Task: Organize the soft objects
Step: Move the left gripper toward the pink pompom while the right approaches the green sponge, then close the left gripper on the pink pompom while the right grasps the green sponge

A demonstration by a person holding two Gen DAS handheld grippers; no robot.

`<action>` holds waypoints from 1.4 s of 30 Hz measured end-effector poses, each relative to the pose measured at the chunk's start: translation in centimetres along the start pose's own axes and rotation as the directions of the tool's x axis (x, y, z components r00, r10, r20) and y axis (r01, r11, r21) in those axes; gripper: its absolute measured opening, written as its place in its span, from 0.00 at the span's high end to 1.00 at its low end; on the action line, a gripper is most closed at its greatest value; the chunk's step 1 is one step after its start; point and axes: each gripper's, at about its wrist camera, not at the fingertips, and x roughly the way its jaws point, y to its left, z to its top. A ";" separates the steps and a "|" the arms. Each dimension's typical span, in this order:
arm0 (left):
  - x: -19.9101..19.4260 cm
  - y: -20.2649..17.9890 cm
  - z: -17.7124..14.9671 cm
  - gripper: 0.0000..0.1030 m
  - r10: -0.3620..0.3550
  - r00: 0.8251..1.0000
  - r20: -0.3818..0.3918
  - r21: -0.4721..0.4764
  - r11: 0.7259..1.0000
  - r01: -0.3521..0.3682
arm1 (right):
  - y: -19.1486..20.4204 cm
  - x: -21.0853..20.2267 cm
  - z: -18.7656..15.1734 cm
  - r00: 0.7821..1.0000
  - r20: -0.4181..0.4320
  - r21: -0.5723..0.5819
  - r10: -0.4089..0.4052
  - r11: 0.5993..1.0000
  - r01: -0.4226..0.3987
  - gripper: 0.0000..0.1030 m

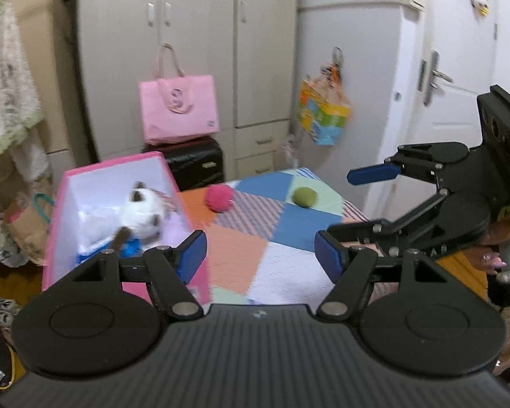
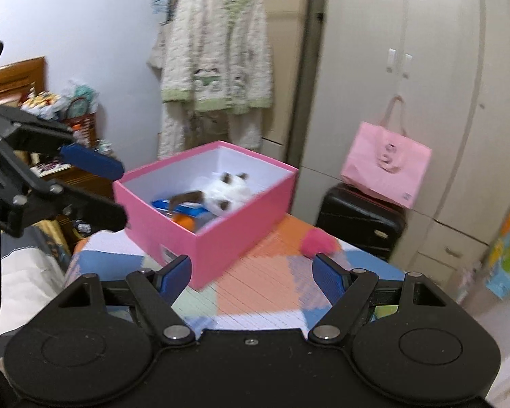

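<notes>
A plush cat (image 2: 229, 188) was seen inside the pink box (image 2: 234, 234) on the counter (image 1: 255, 255); a pink ball (image 1: 219, 198) and green ball (image 1: 304, 197) lay outside. Jaws of left gripper (image 1: 260, 258) and right gripper (image 2: 251, 277) were spread, empty.

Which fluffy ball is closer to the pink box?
The pink ball. It sits on the patchwork cloth near the pink box, while the green ball lies farther off toward the door.

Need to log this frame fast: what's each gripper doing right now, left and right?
Left gripper: open, holding nothing.
Right gripper: open, holding nothing.
</notes>
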 end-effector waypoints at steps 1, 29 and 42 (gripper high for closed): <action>0.4 -0.4 0.0 0.33 -0.013 1.000 -0.007 0.003 1.000 0.013 | -0.6 -0.2 -0.5 1.000 0.001 0.015 -0.008 1.000 0.008 0.20; 20.4 -3.1 3.0 0.33 0.177 0.984 -0.007 -0.080 0.981 -0.177 | -15.4 9.2 -7.9 0.996 0.087 0.149 0.002 0.989 -0.015 0.20; 29.2 -0.2 3.2 0.33 0.294 0.954 -0.061 -0.138 0.944 -0.300 | -17.6 14.6 -8.2 1.000 0.027 0.150 -0.006 0.989 0.002 0.29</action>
